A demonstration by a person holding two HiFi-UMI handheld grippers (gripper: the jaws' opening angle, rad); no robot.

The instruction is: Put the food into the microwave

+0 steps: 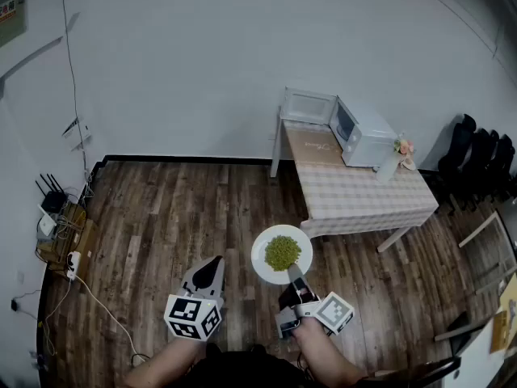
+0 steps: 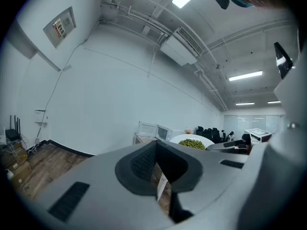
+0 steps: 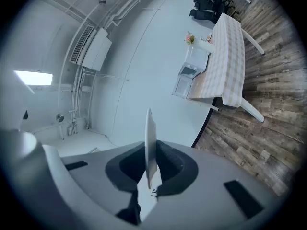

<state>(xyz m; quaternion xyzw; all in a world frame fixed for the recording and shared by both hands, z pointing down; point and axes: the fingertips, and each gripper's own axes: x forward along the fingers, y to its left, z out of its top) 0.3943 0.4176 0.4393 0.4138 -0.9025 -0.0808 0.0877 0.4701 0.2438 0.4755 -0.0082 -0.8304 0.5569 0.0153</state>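
Right gripper [image 1: 294, 273] pinches plate [image 1: 262, 259] rim, held level so green food [image 1: 282, 251] stays on. Microwave [image 1: 361, 132] at 1 o'clock, door open. Left gripper [image 1: 215, 263] pressed together, empty, free as a spare.

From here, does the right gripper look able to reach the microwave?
Probably not yet: bare floor separates the right gripper, clamping the plate, from the microwave on the table; its door stands open.

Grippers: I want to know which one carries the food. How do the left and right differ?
The right gripper has its jaws shut on the rim of the white plate of green food; the left gripper has its jaws together, empty. The right gripper is rolled sideways, the left gripper upright. Both hang over the wood floor, short of the table.
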